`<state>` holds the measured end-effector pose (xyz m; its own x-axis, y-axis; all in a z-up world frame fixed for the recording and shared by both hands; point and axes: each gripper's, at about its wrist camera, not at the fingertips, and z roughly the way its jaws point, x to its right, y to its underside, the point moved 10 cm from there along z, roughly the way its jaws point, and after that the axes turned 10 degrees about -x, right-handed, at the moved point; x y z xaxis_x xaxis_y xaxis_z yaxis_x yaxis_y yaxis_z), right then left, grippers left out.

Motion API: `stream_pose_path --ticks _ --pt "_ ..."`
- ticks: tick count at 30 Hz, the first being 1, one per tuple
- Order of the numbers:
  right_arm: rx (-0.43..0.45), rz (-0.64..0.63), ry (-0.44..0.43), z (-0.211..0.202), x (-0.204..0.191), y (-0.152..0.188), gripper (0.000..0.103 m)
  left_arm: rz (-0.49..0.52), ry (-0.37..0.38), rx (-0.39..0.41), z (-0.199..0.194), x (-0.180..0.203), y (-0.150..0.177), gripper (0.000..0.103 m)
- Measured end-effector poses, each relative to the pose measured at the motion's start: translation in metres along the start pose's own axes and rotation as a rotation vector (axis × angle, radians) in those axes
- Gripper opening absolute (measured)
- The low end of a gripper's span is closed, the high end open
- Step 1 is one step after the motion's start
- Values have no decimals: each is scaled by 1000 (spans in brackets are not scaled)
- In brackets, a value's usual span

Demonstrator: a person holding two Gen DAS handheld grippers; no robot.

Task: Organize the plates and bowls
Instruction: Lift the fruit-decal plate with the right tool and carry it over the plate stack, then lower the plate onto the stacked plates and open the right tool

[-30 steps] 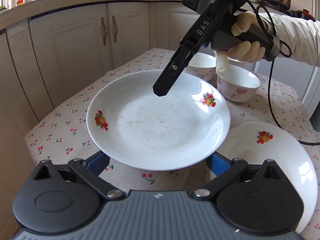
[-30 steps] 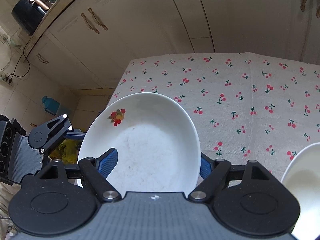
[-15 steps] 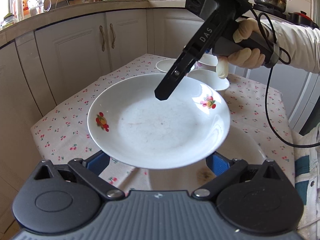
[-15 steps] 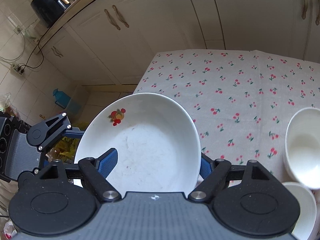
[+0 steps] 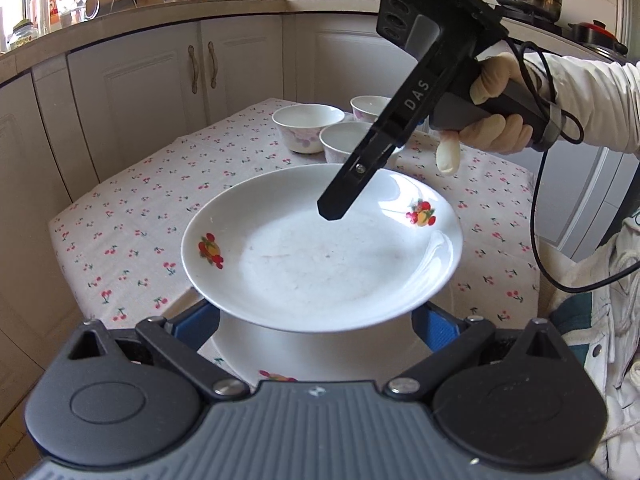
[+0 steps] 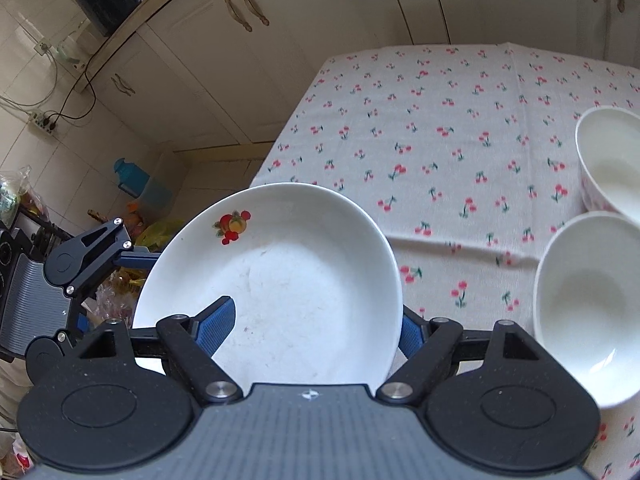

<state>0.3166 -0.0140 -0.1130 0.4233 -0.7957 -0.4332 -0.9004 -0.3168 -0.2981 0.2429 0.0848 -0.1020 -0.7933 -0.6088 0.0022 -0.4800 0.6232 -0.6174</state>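
Cream cabinets (image 5: pixel 160 80) wrap the kitchen; countertop (image 5: pixel 120 20) holds bottles (sauces, perhaps), daylight from the left.

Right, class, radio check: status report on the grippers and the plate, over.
Right gripper clamped on plate rim, one pad inside. Left gripper underneath, grip hidden. Plate airborne above second plate. Bowls beyond, not in the way.
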Motion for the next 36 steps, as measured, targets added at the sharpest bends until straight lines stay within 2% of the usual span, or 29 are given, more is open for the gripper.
stream_pose_path --ticks 13,32,36 --pt "10 -26 52 -2 4 26 86 0 34 -42 17 17 13 101" --pt "9 -35 69 -4 -1 37 86 -36 82 -94 22 19 21 101" --pt "9 -35 66 -5 -4 40 86 -18 69 -107 23 23 25 101"
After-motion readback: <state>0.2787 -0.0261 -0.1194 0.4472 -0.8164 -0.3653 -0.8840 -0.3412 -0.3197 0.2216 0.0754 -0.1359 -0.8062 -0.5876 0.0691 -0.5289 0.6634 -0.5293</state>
